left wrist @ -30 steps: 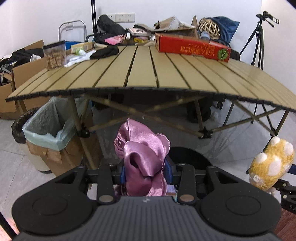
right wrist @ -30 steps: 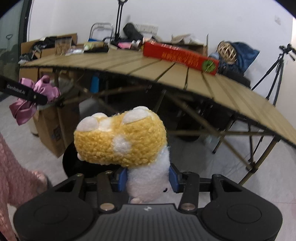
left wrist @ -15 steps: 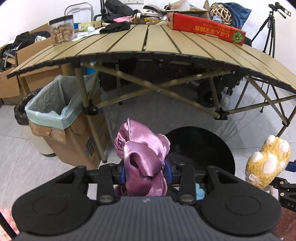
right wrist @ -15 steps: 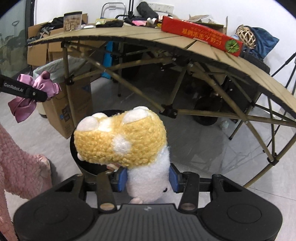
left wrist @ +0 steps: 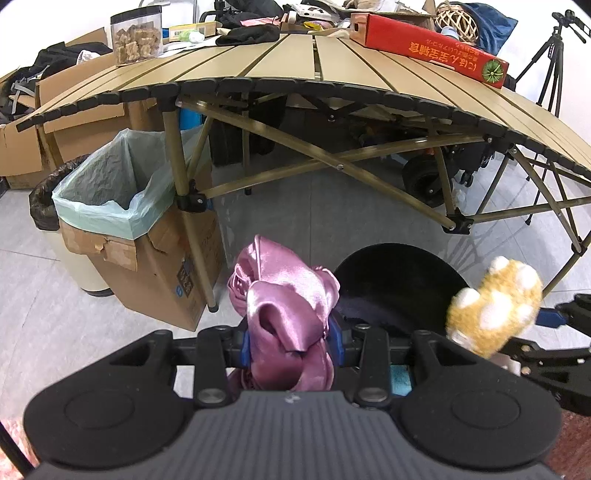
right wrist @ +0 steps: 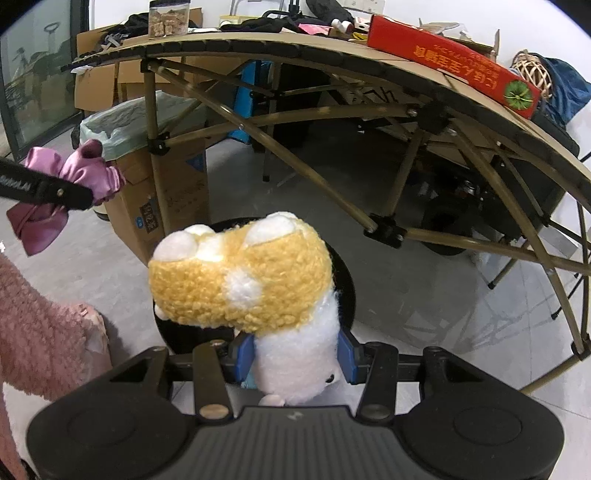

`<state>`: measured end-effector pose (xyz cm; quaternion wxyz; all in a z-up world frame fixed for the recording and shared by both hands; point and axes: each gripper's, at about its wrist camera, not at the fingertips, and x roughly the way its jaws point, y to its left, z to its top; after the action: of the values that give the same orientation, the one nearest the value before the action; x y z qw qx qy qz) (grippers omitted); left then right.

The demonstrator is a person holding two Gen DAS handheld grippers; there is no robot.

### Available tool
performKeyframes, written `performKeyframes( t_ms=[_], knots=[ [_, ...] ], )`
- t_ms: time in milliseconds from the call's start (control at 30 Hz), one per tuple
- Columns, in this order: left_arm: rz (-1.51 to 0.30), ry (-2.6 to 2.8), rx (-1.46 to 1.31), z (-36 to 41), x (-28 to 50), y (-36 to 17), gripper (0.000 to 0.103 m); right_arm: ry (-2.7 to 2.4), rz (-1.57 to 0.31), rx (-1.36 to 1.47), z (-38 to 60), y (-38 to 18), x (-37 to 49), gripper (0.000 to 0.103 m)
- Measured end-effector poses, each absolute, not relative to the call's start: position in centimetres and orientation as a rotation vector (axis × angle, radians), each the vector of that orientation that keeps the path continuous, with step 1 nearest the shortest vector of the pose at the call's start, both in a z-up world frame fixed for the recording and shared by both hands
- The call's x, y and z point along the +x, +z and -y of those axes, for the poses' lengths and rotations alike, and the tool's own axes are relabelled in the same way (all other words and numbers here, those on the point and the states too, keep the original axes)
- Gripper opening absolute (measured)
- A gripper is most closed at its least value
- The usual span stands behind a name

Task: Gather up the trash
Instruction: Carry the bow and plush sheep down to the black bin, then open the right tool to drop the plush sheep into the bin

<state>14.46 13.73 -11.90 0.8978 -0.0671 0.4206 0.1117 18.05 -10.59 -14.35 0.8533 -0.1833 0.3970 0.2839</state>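
- The left gripper (left wrist: 291, 347) is clamping a bunched pink satin cloth (left wrist: 284, 310) between its blue pads, the fabric bulging up and spilling down past the fingers.
- The right gripper (right wrist: 295, 354) is squeezing the white lower part of a plush toy (right wrist: 243, 277), whose yellow, white-spotted top is leaning over to the left above the fingers.
- Both held things are hanging over or just beside the round black bin (left wrist: 402, 288) standing on the grey tiled floor; its rim is showing open behind the cloth and under the toy.
- From the left wrist view the plush toy (left wrist: 495, 310) is sitting at the bin's right edge, apart from the cloth, with dark bin opening lying between the two.
- To the left, a cardboard box (left wrist: 155, 273) lined with a pale green bag (left wrist: 110, 192) is standing against a leg of the folding table (left wrist: 280, 70), its mouth open upward.
- The table's slatted edge is overhanging well above both grippers, and its crossed braces are running down behind the bin.
- On the tabletop a long red box (left wrist: 428, 48) is lying near the far right, and a clear jar (left wrist: 136, 35) is standing at the far left.
- Bare floor is showing between the cardboard box and the black bin.
- A pink fuzzy sleeve (right wrist: 40, 325) is filling the lower left of the right wrist view.
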Motion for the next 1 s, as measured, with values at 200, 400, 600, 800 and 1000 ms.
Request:
performKeyframes(
  t_ms=[200,400,600,800,1000],
  knots=[
    [-0.880,0.239,-0.147,-14.0,14.6,-12.1,0.038,0.616,-0.844,-0.398,8.8,-15.0,19.5,0.045],
    [-0.896,0.252,-0.150,-14.2,14.9,-12.4,0.038,0.624,-0.860,-0.409,7.4,-15.6,20.8,0.045],
    [-0.906,0.257,-0.159,-14.5,15.2,-12.6,0.038,0.635,-0.886,-0.399,6.3,-16.5,22.2,0.046],
    [-0.915,0.255,-0.154,-14.4,15.4,-12.8,0.038,0.615,-0.878,-0.412,5.8,-16.8,23.0,0.101],
    [-0.923,0.255,-0.147,-14.3,15.6,-12.9,0.038,0.592,-0.925,-0.406,6.0,-17.5,23.2,0.103]
  ],
)
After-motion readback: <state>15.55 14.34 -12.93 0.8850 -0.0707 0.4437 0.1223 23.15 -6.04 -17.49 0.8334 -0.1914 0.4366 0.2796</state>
